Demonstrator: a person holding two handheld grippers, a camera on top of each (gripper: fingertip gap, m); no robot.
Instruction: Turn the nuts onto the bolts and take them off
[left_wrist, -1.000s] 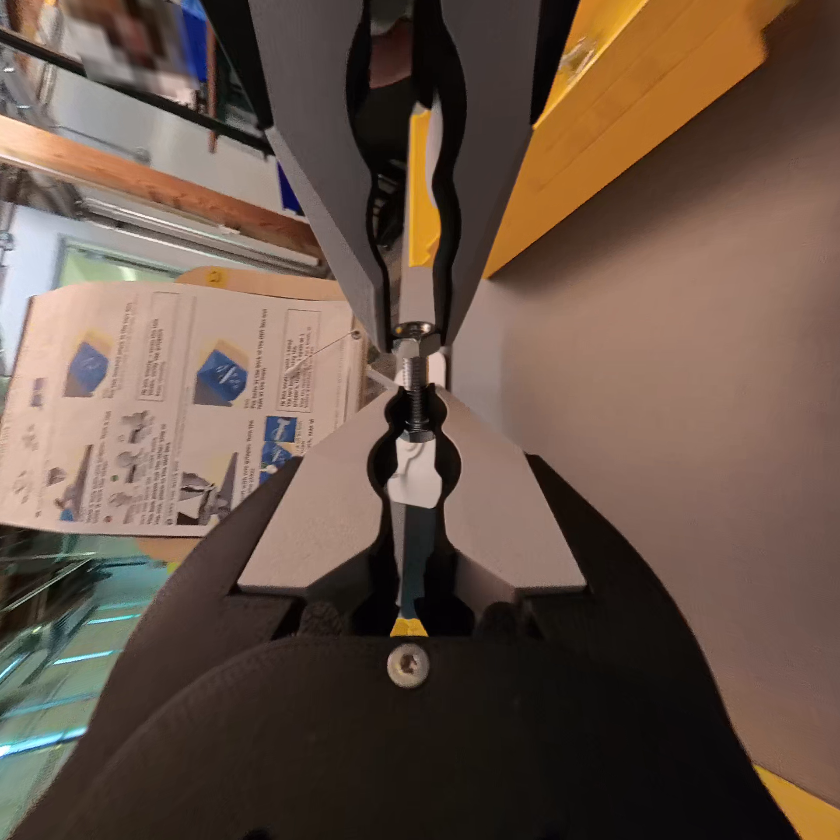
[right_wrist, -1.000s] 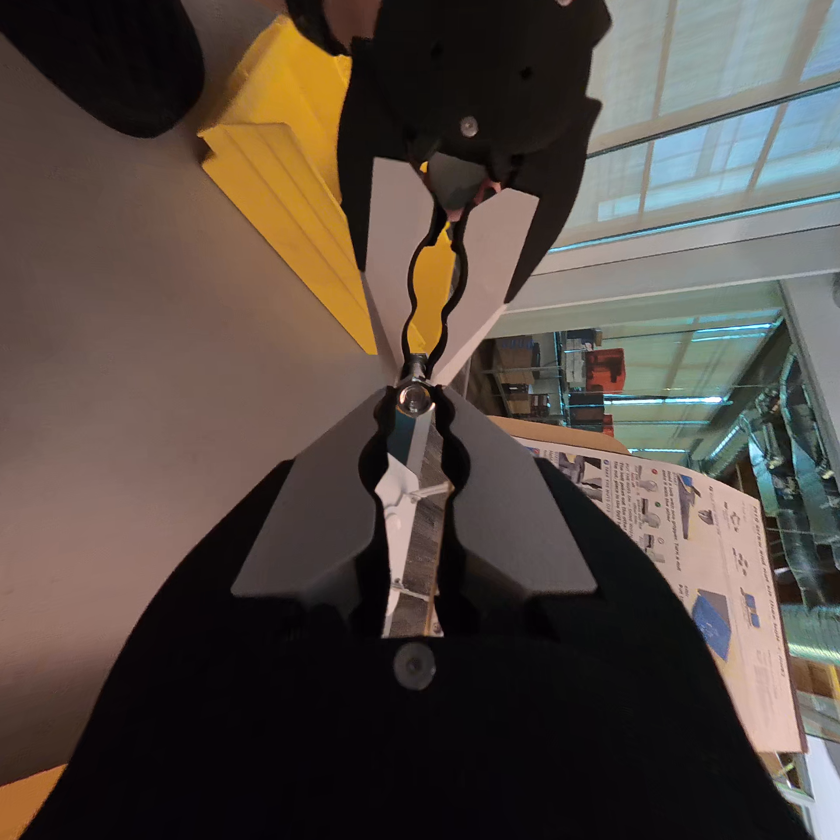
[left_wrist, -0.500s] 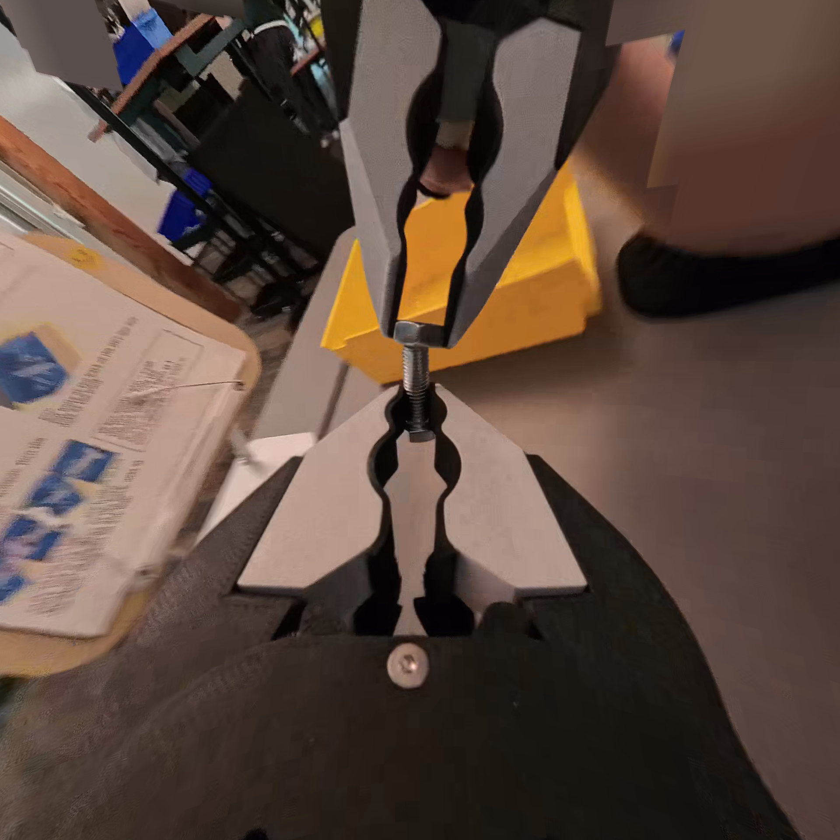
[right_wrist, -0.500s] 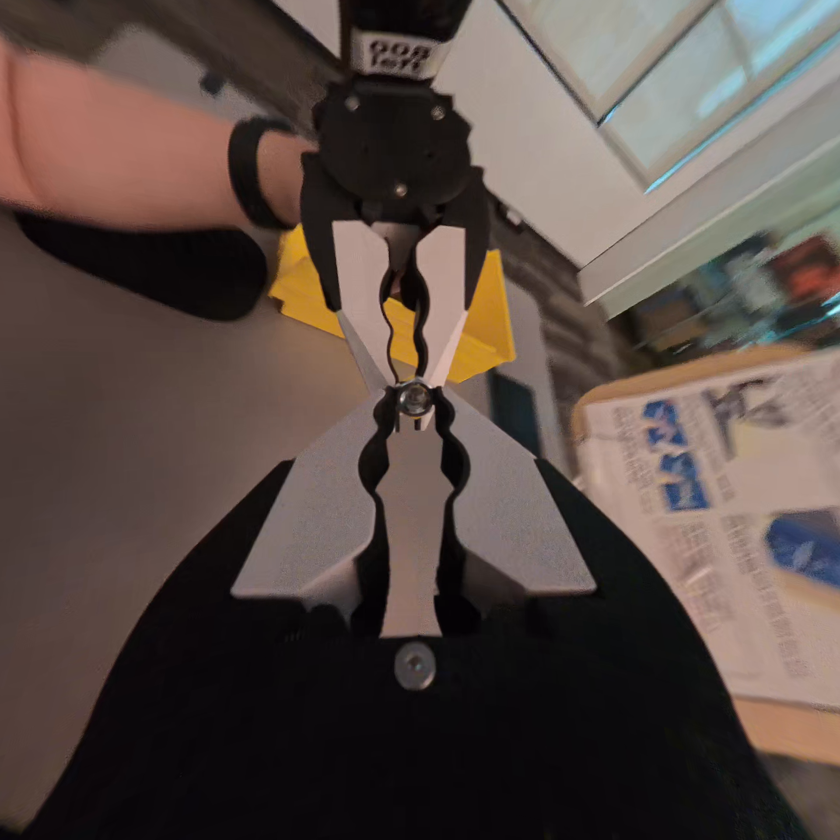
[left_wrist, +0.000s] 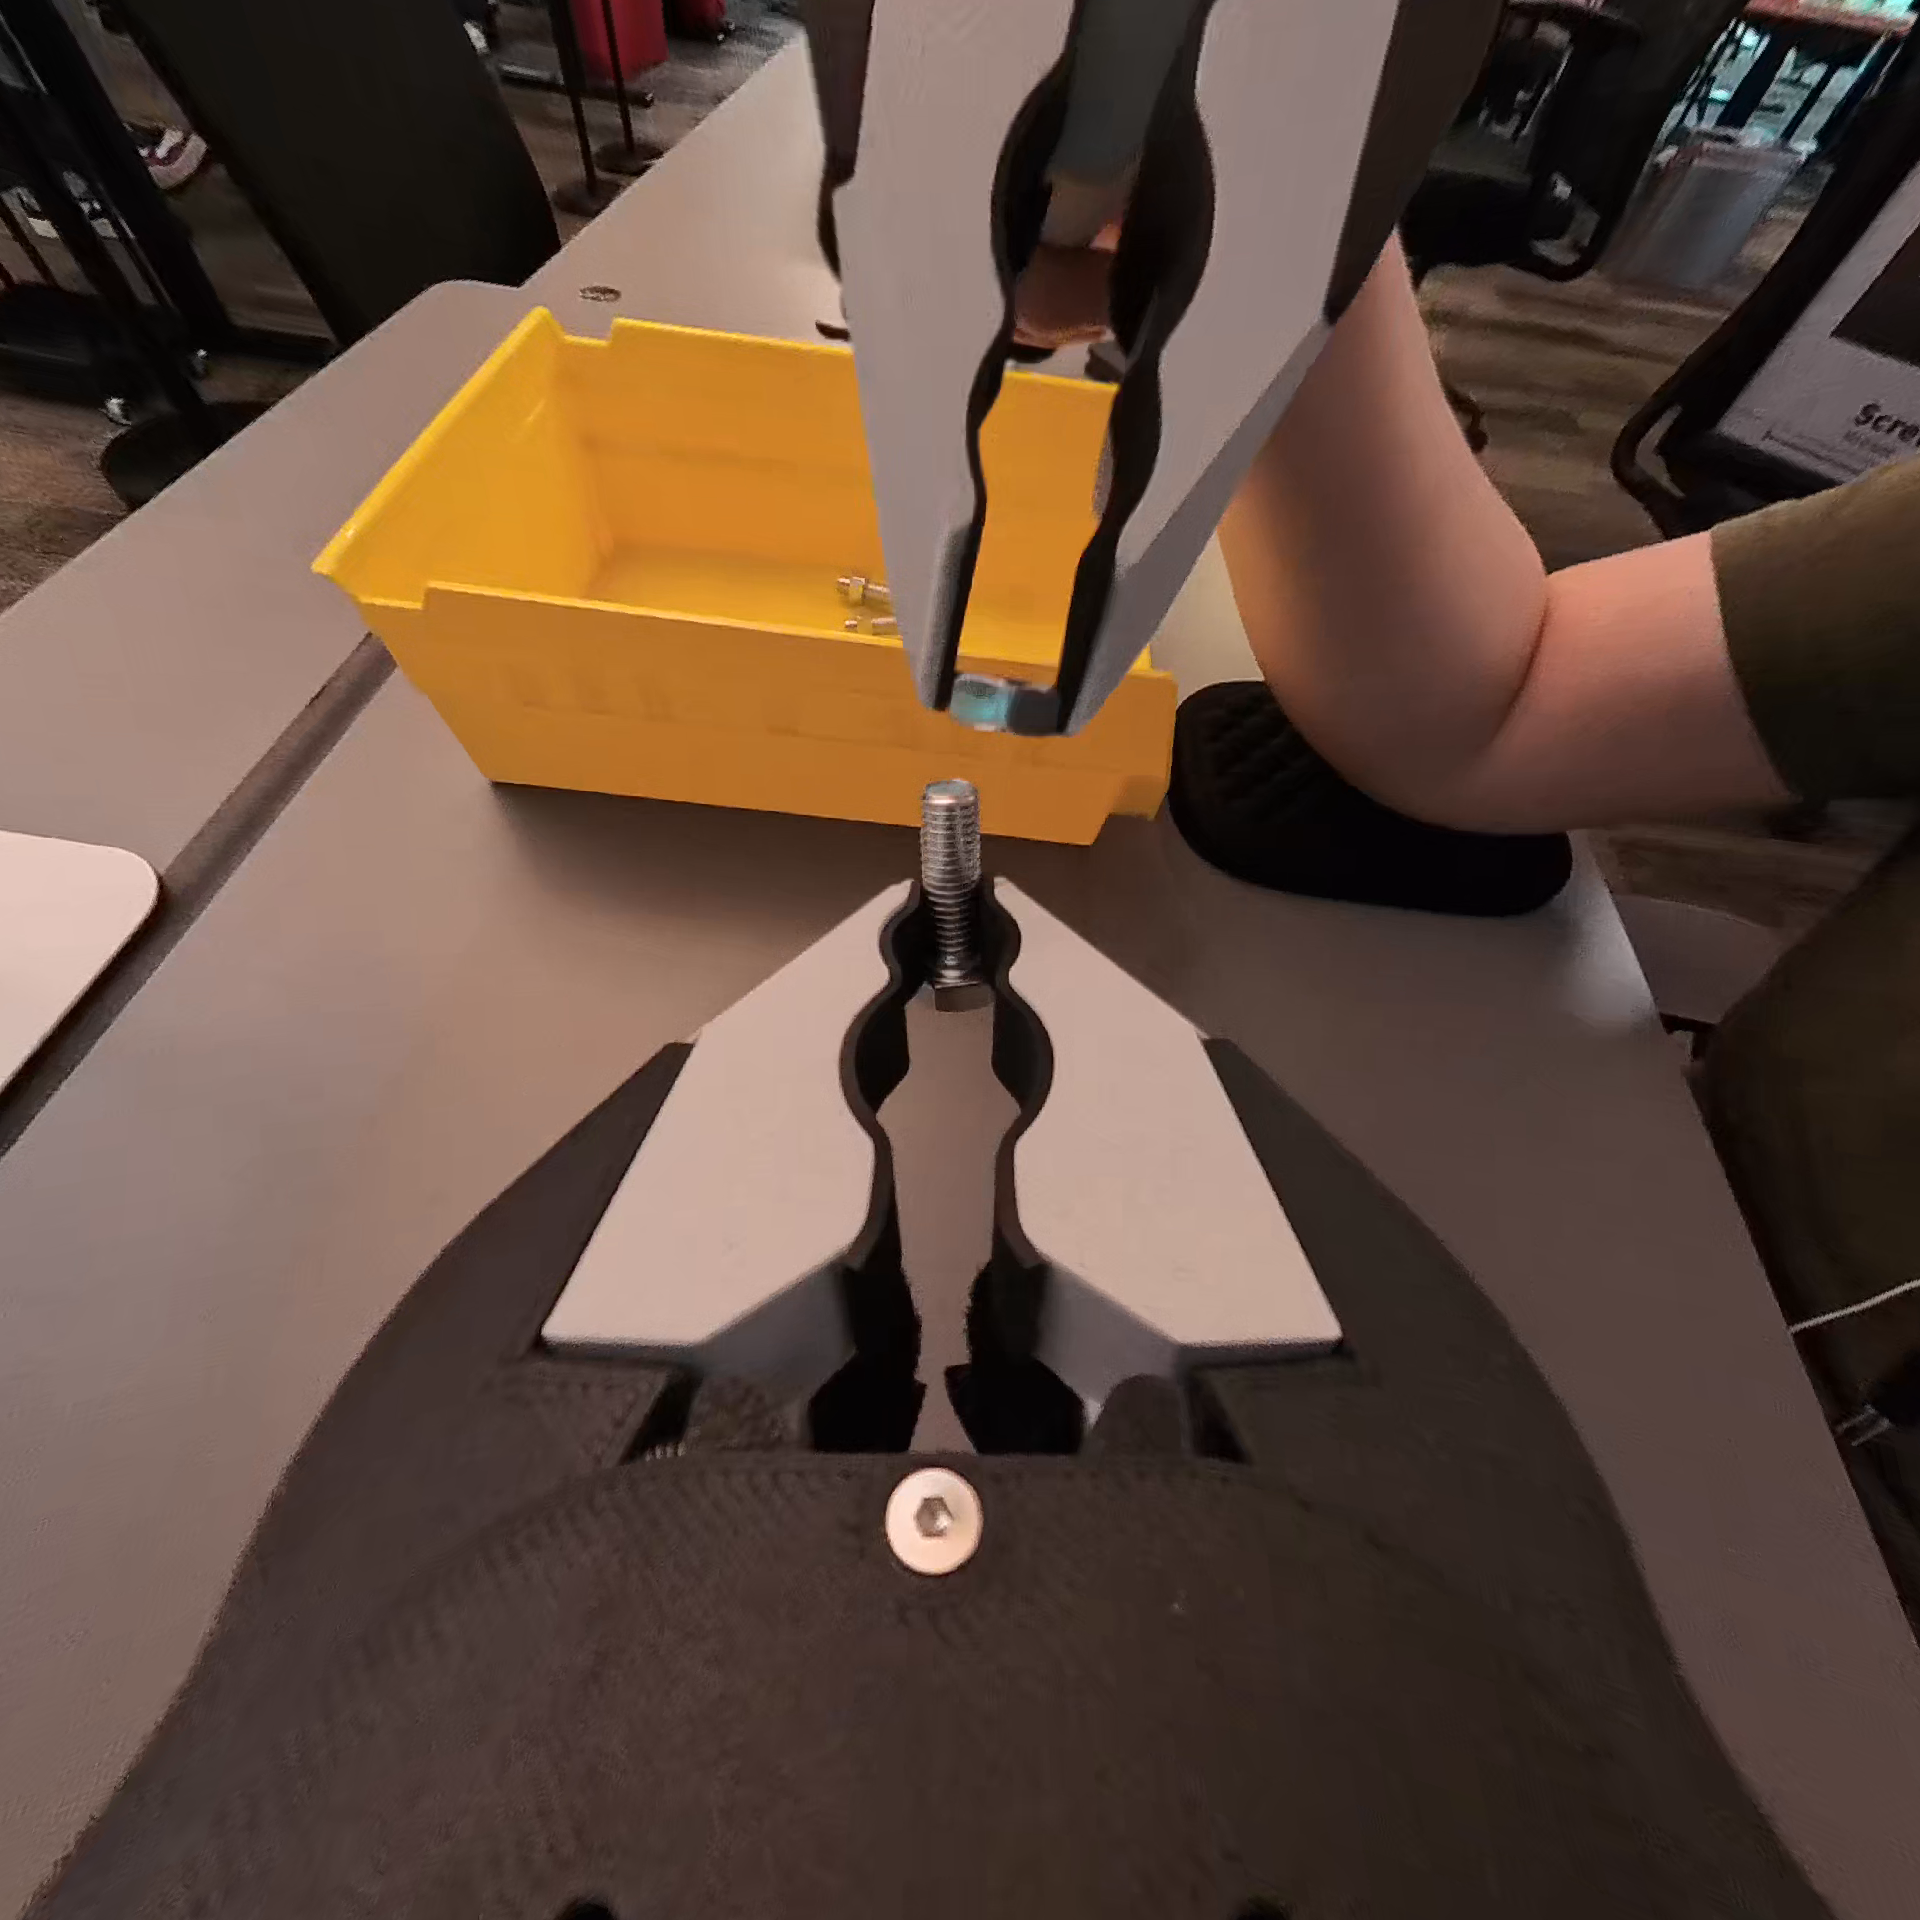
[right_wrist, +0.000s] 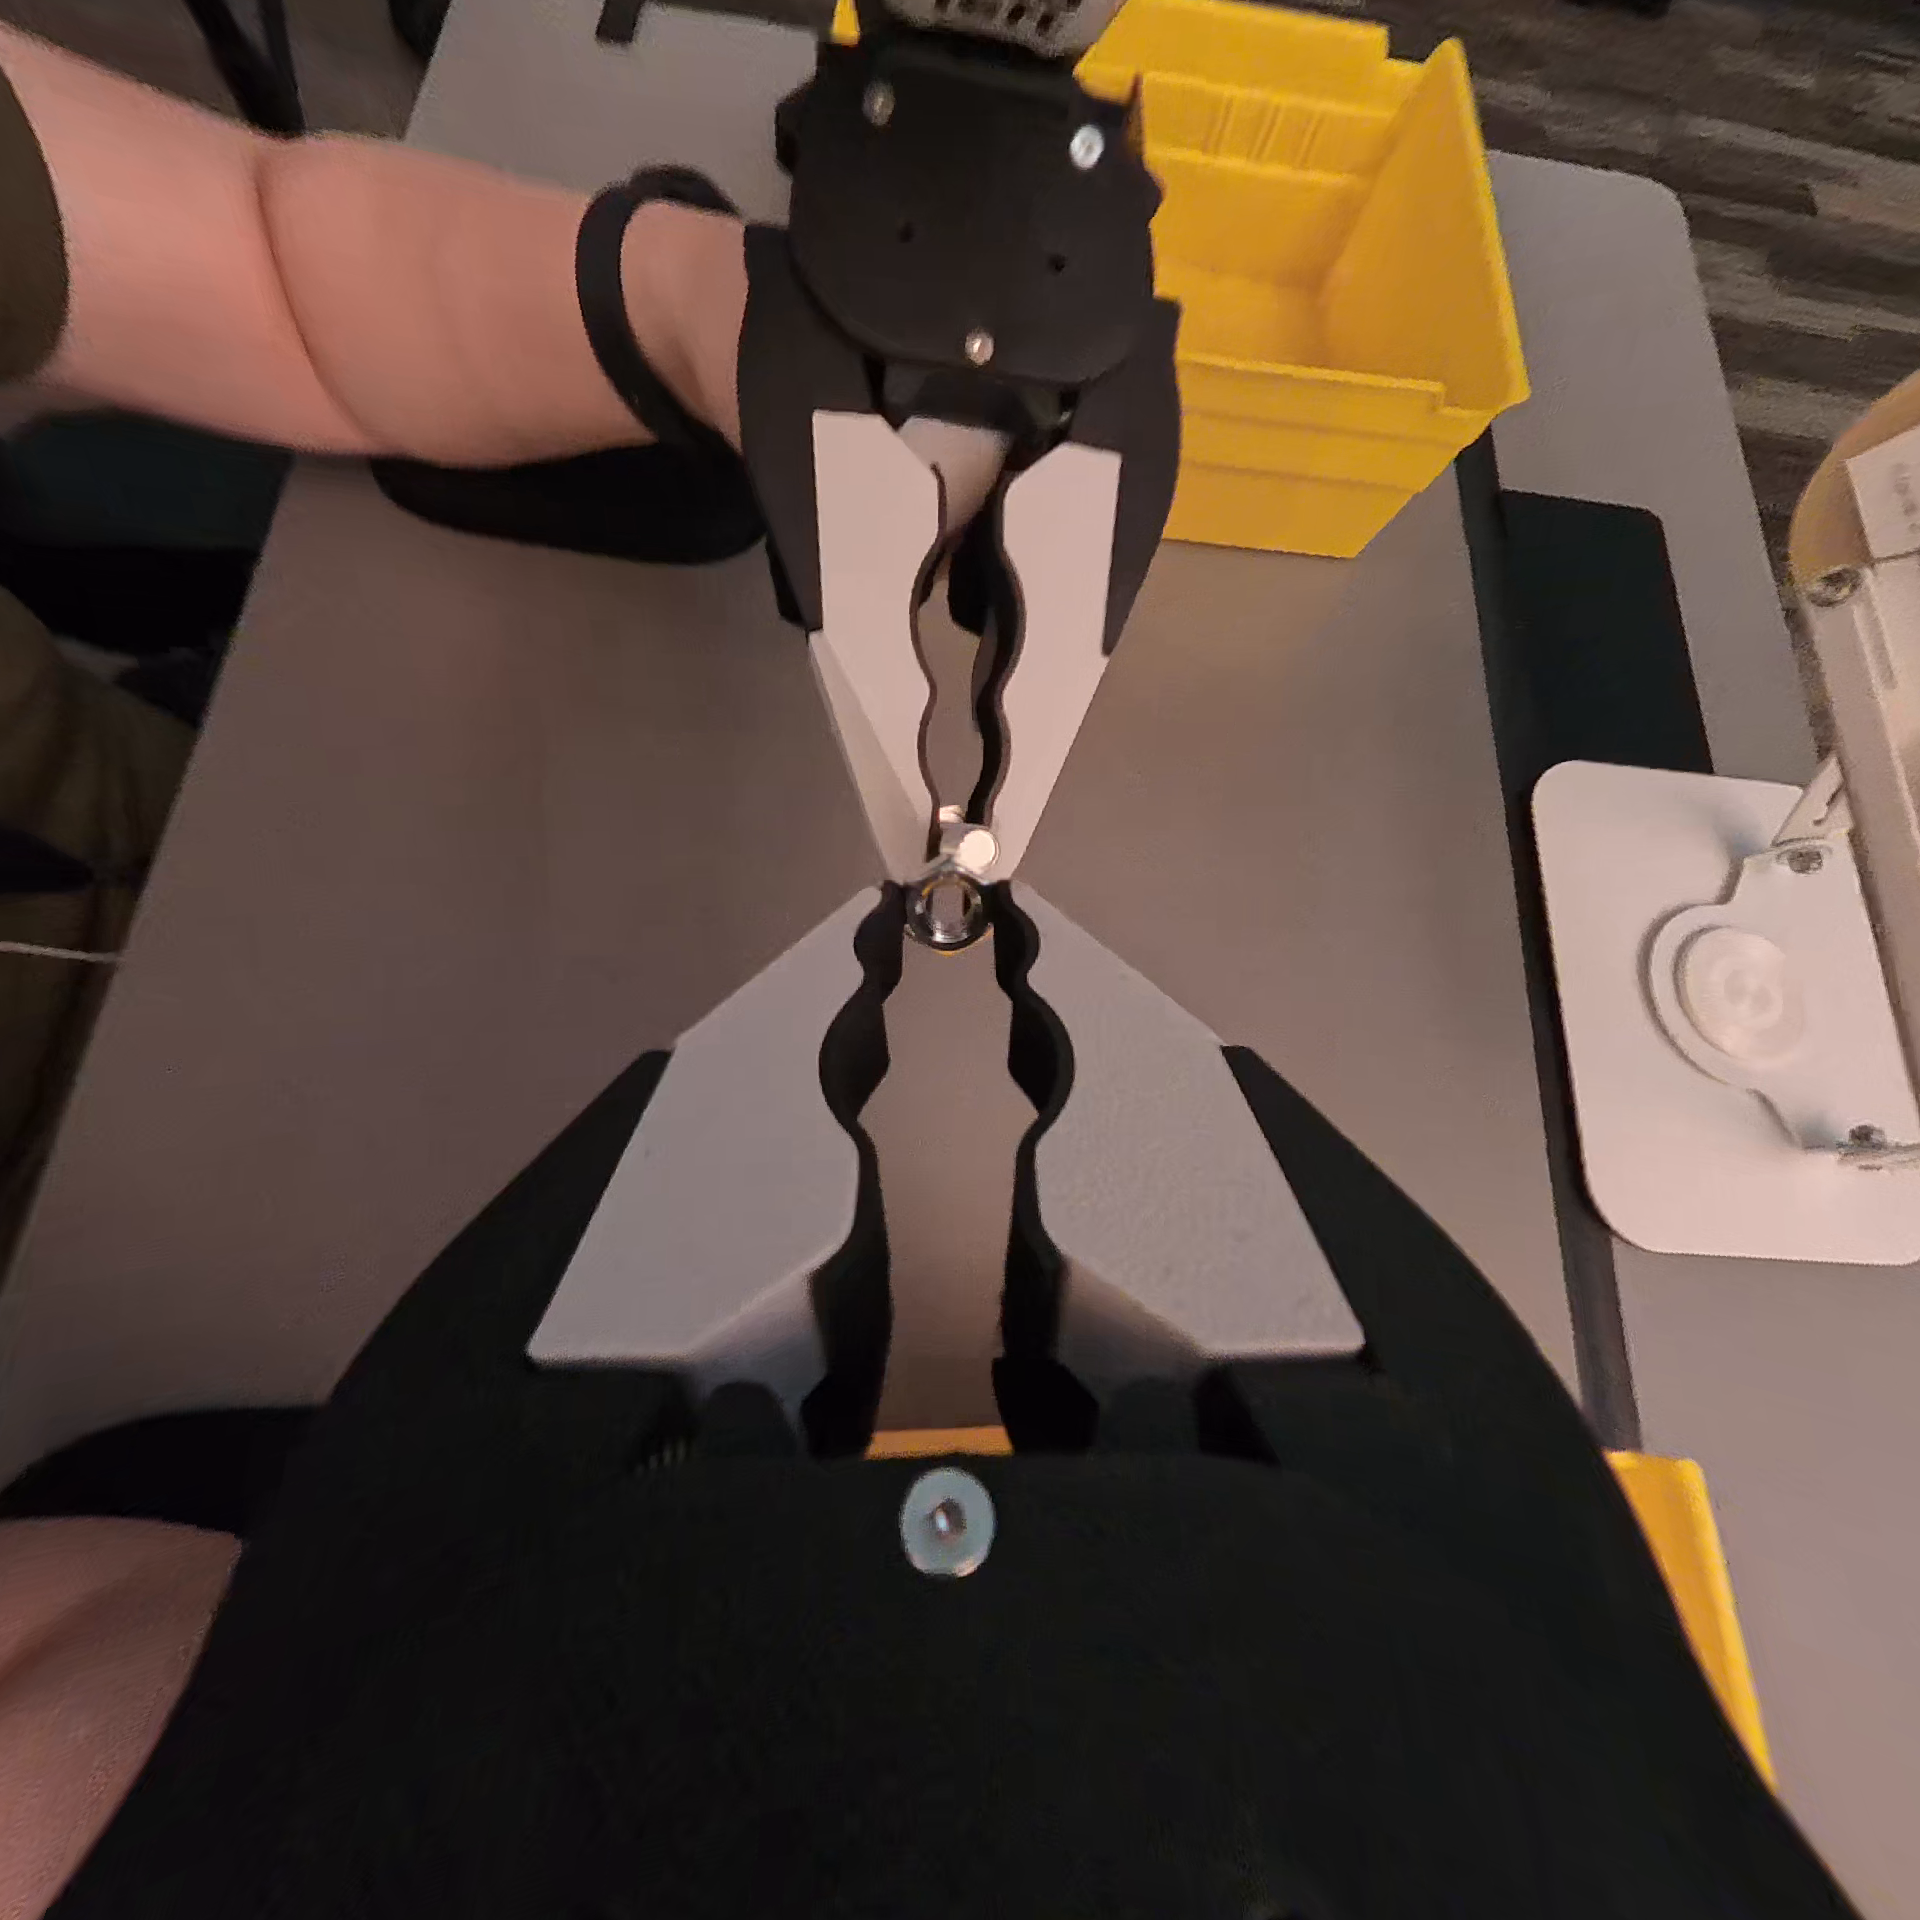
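writing: a dark sign at the right edge of the left wrist view bears pale print; a white label sits atop the far gripper in the right wrist view
left gripper (left_wrist: 951, 914): fingers pinch the bolt (left_wrist: 950, 883) near its hex head, threaded silver shank sticking out past the tips
gap: bolt tip and nut apart, roughly in line
right gripper (left_wrist: 1006, 701): fingers pinch the nut (left_wrist: 1000, 703), silver hex, at the tips
bin (left_wrist: 665, 520): yellow, on the grey surface (left_wrist: 416, 935) behind, small loose hardware inside
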